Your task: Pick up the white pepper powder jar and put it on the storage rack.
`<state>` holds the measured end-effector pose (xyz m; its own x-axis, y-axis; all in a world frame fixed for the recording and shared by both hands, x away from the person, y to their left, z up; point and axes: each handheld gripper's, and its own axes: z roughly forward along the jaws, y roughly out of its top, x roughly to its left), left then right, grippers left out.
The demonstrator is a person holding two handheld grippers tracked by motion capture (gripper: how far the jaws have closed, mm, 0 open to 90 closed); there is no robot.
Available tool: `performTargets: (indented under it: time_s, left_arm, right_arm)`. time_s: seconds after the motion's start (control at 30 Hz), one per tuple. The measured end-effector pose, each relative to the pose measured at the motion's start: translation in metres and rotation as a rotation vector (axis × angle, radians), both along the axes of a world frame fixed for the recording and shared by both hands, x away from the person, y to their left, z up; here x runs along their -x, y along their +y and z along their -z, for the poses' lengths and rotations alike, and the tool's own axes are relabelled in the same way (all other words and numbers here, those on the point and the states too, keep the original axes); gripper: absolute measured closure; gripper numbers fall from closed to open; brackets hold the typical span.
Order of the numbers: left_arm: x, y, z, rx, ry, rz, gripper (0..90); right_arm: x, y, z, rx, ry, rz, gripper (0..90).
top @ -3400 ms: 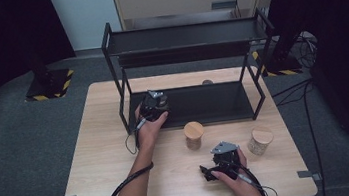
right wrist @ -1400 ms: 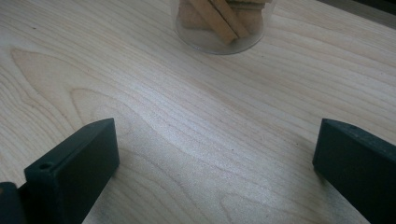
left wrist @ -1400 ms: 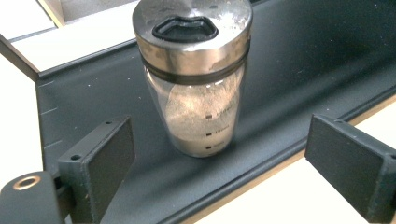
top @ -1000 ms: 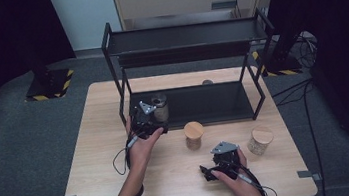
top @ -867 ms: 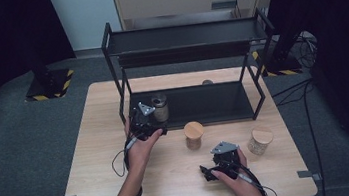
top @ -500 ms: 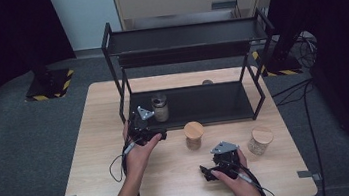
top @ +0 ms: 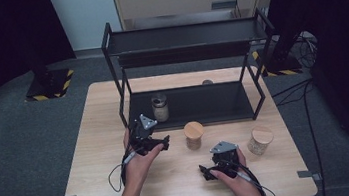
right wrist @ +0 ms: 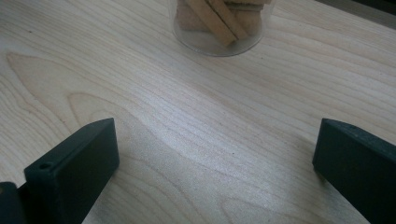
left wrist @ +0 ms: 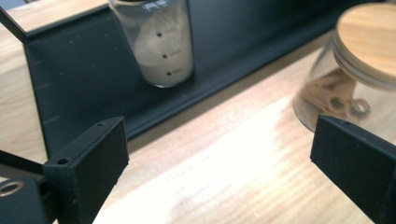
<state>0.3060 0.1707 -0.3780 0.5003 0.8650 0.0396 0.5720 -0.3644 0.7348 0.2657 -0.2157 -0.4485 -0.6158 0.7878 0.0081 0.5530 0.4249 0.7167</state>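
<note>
Glass jar stands upright on rack's lower shelf. My left tool, jaws just opened, nothing between; right tool open. Jar: rigid, slippery, breakable; grip mid-body.

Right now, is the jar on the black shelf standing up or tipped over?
Standing up. The jar rests on its base on the bottom shelf, its lid on top, with pale powder settled level at the bottom.
</note>
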Motion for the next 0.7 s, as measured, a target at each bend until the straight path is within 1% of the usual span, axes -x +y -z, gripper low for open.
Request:
performTargets:
  time_s: [0.2,0.3,0.5,0.7]
  left_arm:
    - [0.012,-0.004,0.0,-0.004,0.003,0.028,2.2]
    - [0.019,-0.004,-0.001,-0.008,0.002,0.039,2.3]
    - [0.03,0.004,0.0,-0.01,0.009,0.044,2.2]
    - [0.038,0.014,0.002,-0.019,0.021,0.037,2.2]
  right_arm:
    - [0.001,0.0,0.0,-0.001,-0.003,0.004,0.7]
    - [0.002,0.0,0.0,-0.003,0.001,0.004,0.5]
    - [0.003,0.0,0.0,-0.002,-0.001,0.004,0.4]
    - [0.004,0.001,0.0,0.0,-0.001,0.003,0.4]
